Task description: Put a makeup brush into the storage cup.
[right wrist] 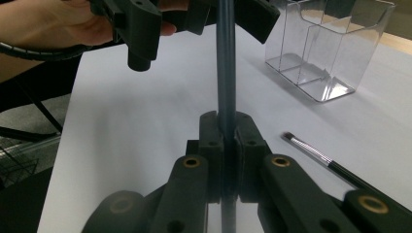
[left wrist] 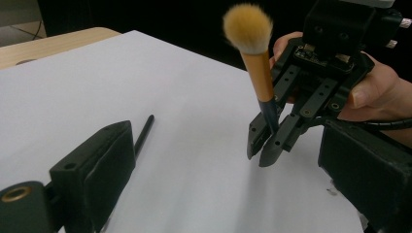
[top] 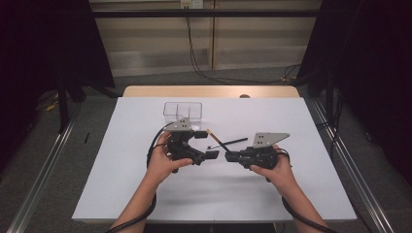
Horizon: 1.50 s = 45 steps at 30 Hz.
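Two grippers meet over the white table (top: 121, 170). The left gripper (top: 212, 155) has its jaws wide apart and holds nothing. The right gripper (left wrist: 266, 145) pinches the dark handle of a brush (left wrist: 257, 68), bristles up; the left gripper view shows its fluffy tan tip. The right gripper view shows a thin brush (right wrist: 311, 153) lying flat near a clear box (right wrist: 330, 46).
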### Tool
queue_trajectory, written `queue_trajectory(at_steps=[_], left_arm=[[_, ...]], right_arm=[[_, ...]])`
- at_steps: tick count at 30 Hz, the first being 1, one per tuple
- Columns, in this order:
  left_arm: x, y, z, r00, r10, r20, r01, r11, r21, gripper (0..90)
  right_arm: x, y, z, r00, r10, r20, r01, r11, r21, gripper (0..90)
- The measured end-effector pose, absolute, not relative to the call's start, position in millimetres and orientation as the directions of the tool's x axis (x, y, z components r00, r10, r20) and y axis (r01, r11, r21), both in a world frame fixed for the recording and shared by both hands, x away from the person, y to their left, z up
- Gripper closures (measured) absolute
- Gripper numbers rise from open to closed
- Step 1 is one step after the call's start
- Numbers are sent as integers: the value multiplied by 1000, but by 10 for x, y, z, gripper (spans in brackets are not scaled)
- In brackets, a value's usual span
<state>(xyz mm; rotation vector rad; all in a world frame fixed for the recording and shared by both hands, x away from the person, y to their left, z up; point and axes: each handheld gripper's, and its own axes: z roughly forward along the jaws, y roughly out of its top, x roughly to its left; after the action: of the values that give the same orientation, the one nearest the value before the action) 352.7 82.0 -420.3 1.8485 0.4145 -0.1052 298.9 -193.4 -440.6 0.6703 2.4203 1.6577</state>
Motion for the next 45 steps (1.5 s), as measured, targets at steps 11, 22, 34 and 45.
queue_trajectory(at_steps=[11, 22, 34, 45], left_arm=[[3518, 819, -4205, 934, 221, -282, 330, -220, 918, 150], [3523, 816, -4239, 945, 187, -269, 303, -185, 935, 416], [3515, 799, -4270, 932, 189, -309, 335, -119, 935, 606], [3489, 773, -4272, 930, 179, -322, 342, -96, 935, 748]], right_arm=[[2978, -1910, -4412, -889, 436, 142, 284, 280, 917, 848], [2977, -1863, -4429, -881, 450, 143, 286, 268, 920, 848], [2985, -1841, -4445, -868, 475, 146, 294, 254, 921, 846], [2981, -1796, -4457, -863, 483, 148, 298, 251, 921, 846]])
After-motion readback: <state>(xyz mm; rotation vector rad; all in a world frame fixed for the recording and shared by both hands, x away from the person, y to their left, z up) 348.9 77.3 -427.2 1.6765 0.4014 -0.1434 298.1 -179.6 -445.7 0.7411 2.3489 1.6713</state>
